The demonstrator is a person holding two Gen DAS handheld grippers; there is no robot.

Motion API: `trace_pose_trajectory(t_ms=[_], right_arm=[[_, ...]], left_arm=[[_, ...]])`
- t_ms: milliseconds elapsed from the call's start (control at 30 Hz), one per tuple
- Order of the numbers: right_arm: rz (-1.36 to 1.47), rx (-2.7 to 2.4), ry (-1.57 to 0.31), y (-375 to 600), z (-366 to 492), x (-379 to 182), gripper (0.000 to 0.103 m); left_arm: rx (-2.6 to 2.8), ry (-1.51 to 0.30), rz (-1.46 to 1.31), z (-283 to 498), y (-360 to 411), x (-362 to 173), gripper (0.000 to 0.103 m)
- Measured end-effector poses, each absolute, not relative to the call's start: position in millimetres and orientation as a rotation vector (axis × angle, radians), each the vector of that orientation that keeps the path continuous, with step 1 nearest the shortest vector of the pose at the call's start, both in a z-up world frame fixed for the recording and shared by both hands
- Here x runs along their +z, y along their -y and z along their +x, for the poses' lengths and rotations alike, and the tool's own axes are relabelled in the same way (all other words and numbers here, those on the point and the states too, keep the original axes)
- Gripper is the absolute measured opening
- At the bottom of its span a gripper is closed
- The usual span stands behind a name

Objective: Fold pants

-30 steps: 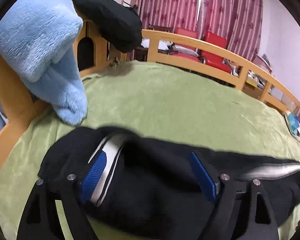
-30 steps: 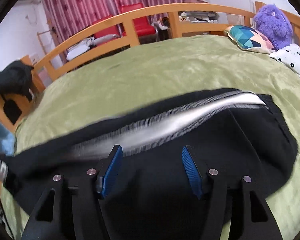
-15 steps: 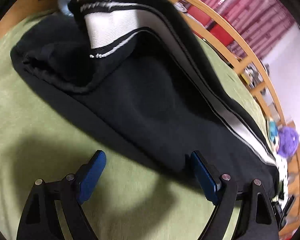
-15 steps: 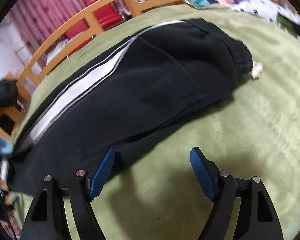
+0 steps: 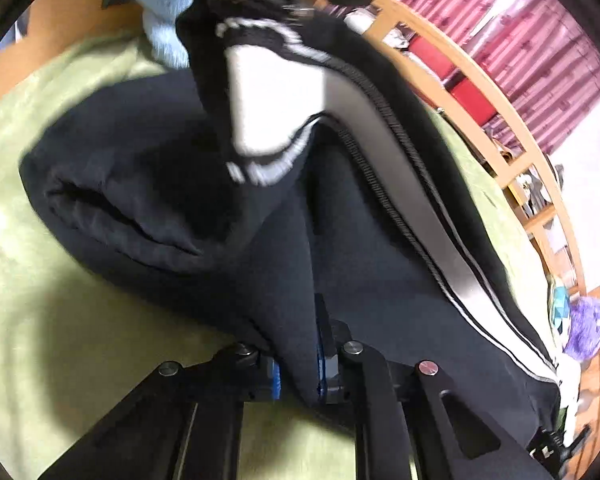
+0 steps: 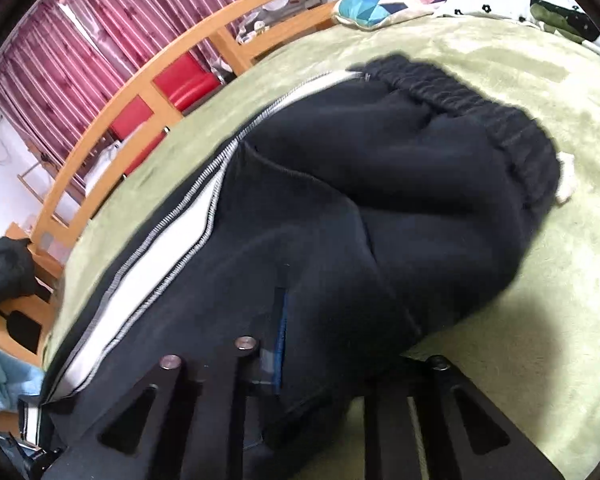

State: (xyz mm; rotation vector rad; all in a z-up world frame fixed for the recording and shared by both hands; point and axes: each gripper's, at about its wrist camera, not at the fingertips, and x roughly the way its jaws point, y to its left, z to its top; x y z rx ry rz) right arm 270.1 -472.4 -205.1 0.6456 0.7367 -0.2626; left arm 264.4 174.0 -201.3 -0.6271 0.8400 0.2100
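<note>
Black fleece pants with a white side stripe lie lengthwise on the green blanket covering the bed, already doubled leg on leg. The step in hand looks like gripping the near edge for the next fold. The left gripper has just closed and pinches the fabric near the cuff end; the right gripper has just closed on the cloth nearer the waistband. Next, both should likely lift together and carry the edge across evenly. A wooden rail, maroon curtains and a purple plush toy surround the bed.
</note>
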Motion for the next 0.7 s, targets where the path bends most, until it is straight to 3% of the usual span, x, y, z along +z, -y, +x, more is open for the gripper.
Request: trace_pose_trajectory(t_ms=[300, 567, 600, 700], right_arm=[[0.554, -0.262, -0.737, 480.9, 126.3, -148.3, 0.012], [0.581, -0.314, -0.834, 526.1, -50.6, -150.4, 0.013], [0.594, -0.316, -0.855, 529.4, -61.3, -155.7, 0.017], [0.616, -0.358, -0.935, 532.2, -75.8, -173.6, 0.041]], left_arm=[[0.135, -0.895, -0.484, 131.2, -152.8, -181.2, 0.01], [0.0, -0.988, -0.426, 19.2, -130.9, -184.7, 0.016], [-0.009, -1.004, -0.408, 17.7, -131.7, -186.0, 0.02], [0.036, -1.066, -0.376, 11.3, -141.8, -187.0, 0.034]])
